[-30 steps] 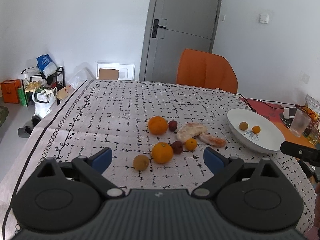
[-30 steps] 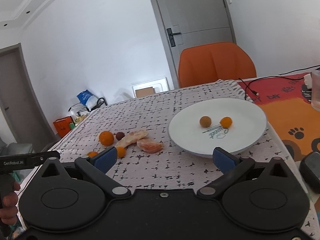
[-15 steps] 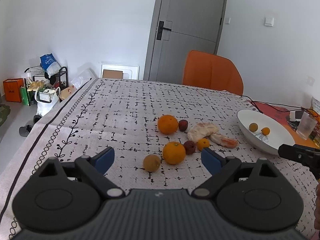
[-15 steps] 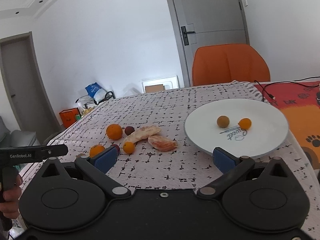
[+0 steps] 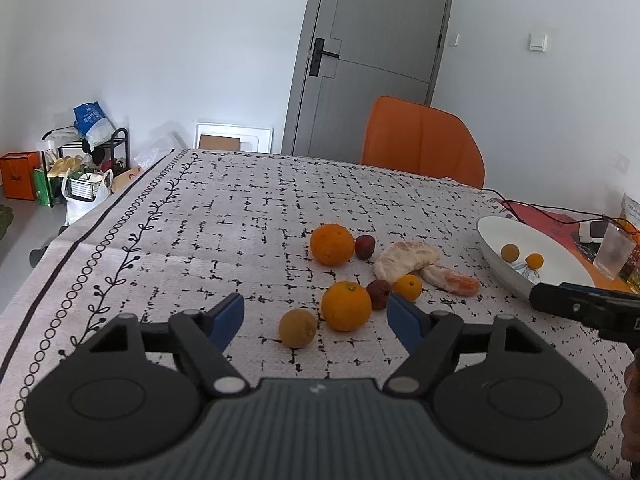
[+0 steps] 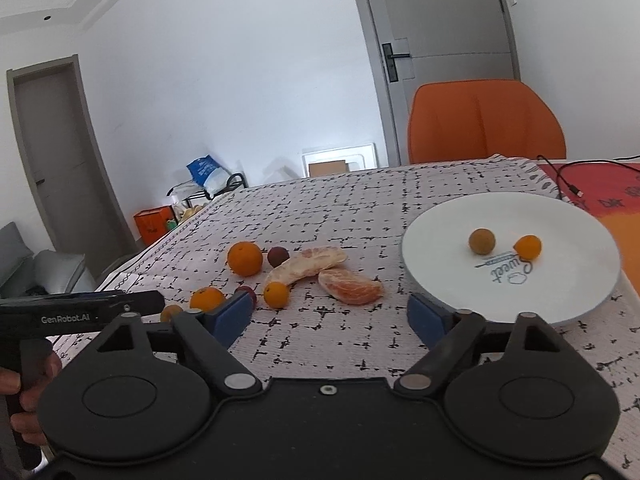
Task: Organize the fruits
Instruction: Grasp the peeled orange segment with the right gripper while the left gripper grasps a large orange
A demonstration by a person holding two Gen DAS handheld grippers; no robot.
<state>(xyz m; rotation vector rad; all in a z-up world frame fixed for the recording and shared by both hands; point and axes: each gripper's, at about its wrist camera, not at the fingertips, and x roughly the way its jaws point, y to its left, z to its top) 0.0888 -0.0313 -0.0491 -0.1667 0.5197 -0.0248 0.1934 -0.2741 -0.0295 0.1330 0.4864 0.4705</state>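
Observation:
Loose fruit lies on the patterned tablecloth (image 5: 240,216): two oranges (image 5: 346,306) (image 5: 332,245), a brownish round fruit (image 5: 298,328), two dark red fruits (image 5: 365,247), a small mandarin (image 5: 408,287) and peeled citrus pieces (image 5: 406,260) (image 6: 350,286). My left gripper (image 5: 316,318) hovers just short of the near orange and brown fruit, jaws closing, touching nothing. My right gripper (image 6: 329,318) hangs before the peeled segment, jaws closing on nothing. The white plate (image 6: 560,280) at the right holds a brown fruit (image 6: 482,241) and a small orange one (image 6: 528,247).
An orange chair (image 5: 420,144) stands at the table's far side before a grey door. A glass (image 5: 614,254), cables and a red mat sit beyond the plate. A hand (image 6: 24,404) grips the left tool's handle. Bags and a rack crowd the floor at the left.
Both grippers' jaws have narrowed. Both views have crept closer to the fruit, and the right view has swung left, bringing the loose fruit nearer its middle.

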